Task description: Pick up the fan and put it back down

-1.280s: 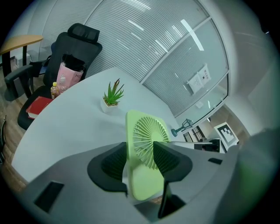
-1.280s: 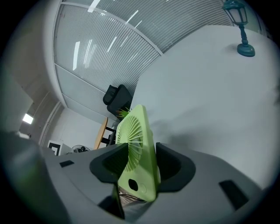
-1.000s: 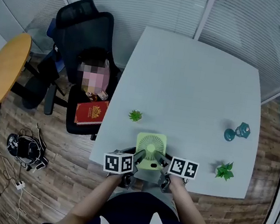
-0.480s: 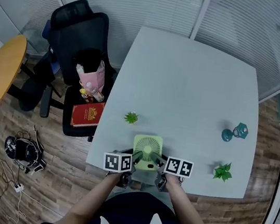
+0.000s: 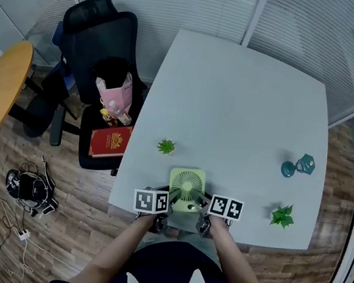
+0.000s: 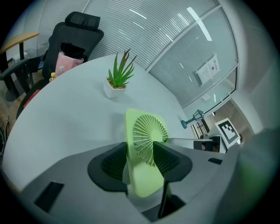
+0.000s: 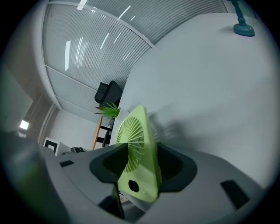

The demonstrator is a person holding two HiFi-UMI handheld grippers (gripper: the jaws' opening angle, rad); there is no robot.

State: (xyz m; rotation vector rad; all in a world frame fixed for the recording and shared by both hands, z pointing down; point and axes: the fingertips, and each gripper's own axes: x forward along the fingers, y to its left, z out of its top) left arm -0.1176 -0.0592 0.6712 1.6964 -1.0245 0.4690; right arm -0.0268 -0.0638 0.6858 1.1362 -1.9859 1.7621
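Fan (image 5: 187, 187) held upright near front edge of worktop (image 5: 237, 100), left claw (image 6: 140, 159) and right claw (image 7: 142, 162) each clenched on one side. Likely put-down step; base contact unclear. Next: seat base flat, release both.

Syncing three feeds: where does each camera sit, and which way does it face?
Head view: on the head, steeply down on table; forearms, left tongs, right tongs show.
Left gripper view: on left tongs, across table toward plant; jaws clamp fan.
Right gripper view: on right tongs, across table toward lamp; jaws clamp fan.
All share the fan.
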